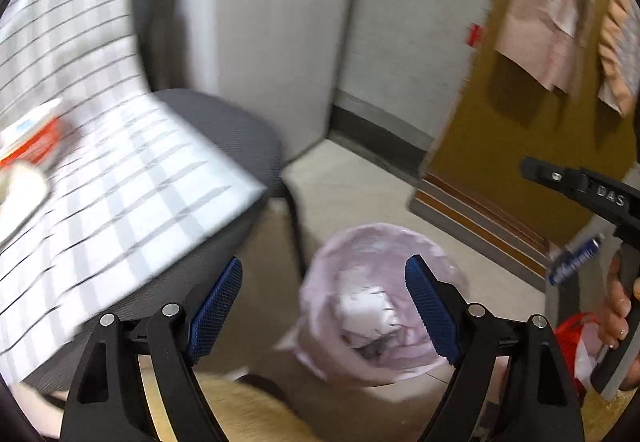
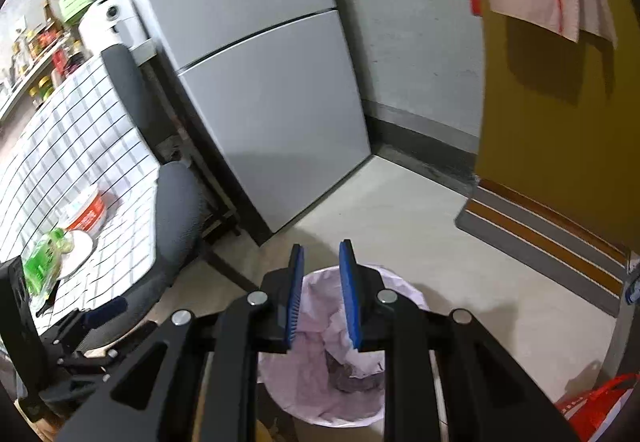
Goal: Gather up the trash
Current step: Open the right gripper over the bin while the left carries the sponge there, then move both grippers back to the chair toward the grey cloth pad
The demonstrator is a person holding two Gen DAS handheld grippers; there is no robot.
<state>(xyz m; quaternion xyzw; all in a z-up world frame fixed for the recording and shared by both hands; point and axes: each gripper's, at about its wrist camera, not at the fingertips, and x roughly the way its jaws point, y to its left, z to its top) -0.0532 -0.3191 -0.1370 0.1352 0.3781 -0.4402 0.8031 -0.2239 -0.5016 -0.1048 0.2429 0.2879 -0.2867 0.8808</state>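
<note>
Both wrist views look down at a round waste bin lined with a pale pink plastic bag [image 2: 320, 394], standing on the light floor near a grey fridge [image 2: 256, 82]. The left gripper [image 1: 324, 306] hangs above the bin with its blue-padded jaws spread wide and nothing between them; crumpled white paper [image 1: 368, 312] lies inside the bag below. The right gripper [image 2: 320, 294] is also over the bin, its jaws a narrow gap apart and gripping nothing. To the left, a table under a white checked cloth [image 2: 80, 130] carries a red-and-white tub [image 2: 86, 212] and a green packet [image 2: 40, 258], with a grey padded chair [image 2: 176, 210] tucked beside it. A red bag [image 2: 596, 406] sits on the floor at the near right.
</note>
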